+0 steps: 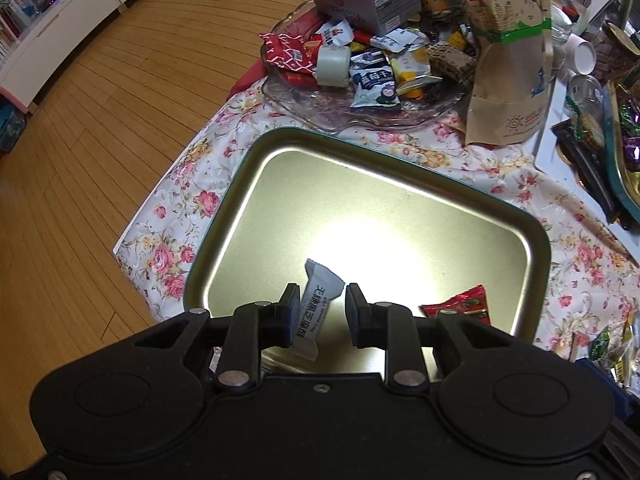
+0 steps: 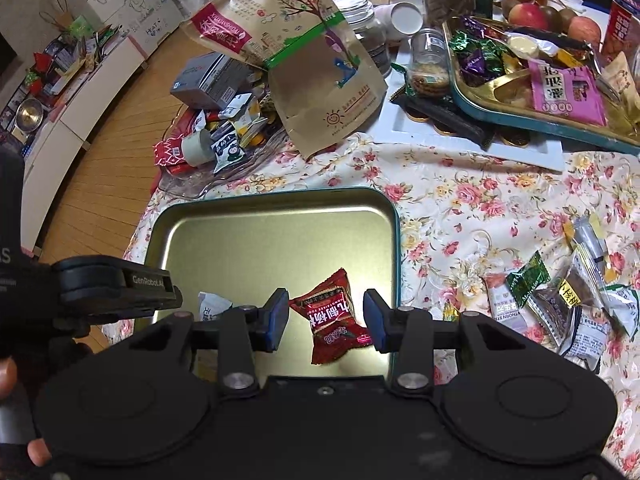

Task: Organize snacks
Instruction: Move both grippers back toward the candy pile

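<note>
Hovering over tin tray: left claw parted around grey-white packet; right claw parted around red packet, neither gripped.

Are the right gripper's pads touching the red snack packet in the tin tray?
Apart. The right wrist view shows tray floor between the red snack packet and each pad of the right gripper.

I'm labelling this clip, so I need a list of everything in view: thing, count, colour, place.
Rectangular metal tin tray: one, gold inside with teal rim, on the floral tablecloth.
Red wrapped candy: one, in the tray, between the right gripper's jaws.
White wrapped snack bar: one, in the tray, between the left gripper's jaws.
Clear glass dish: one, beyond the tray, heaped with mixed wrappers.
Brown paper snack bag: one, standing beside the dish.
Loose wrapped snacks: several, mixed colours, right of the tray.
Left gripper: black, open.
Right gripper: black, open.
</note>
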The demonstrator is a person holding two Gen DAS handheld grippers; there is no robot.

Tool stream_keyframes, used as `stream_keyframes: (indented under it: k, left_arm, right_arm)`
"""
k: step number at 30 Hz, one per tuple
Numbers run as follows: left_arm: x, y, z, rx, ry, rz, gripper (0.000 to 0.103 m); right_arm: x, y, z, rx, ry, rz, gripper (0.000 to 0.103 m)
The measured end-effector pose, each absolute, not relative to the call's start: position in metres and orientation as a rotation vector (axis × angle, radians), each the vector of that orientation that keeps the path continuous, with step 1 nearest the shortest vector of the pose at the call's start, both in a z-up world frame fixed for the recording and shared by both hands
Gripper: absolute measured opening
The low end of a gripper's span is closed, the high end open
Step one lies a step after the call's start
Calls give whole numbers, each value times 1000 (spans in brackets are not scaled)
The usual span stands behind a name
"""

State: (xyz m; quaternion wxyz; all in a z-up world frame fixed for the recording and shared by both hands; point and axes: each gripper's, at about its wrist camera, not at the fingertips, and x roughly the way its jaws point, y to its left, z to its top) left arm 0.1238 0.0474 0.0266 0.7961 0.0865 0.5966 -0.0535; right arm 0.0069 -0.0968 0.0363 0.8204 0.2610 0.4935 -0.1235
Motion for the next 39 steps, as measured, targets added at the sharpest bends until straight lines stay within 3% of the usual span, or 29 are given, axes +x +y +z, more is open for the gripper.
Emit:
stream_keyframes:
  k: [23,26,28,39]
  left_arm:
    - [88,-13,69,268,1180,-326,35]
    - [78,-32,77,330,1128,-356,37]
    - [72,-45,77,368,1113,-379,49]
    - [48,-103,54,454,1185,-534,50]
  right_arm:
    - [-21,-154,53,584,1052,-398,44]
    - [-29,-177,56,577,1049,-416,44]
    - [-36,-193,56,557,1047,-438,44]
    - [-78,-279,19,587,1113,-596,44]
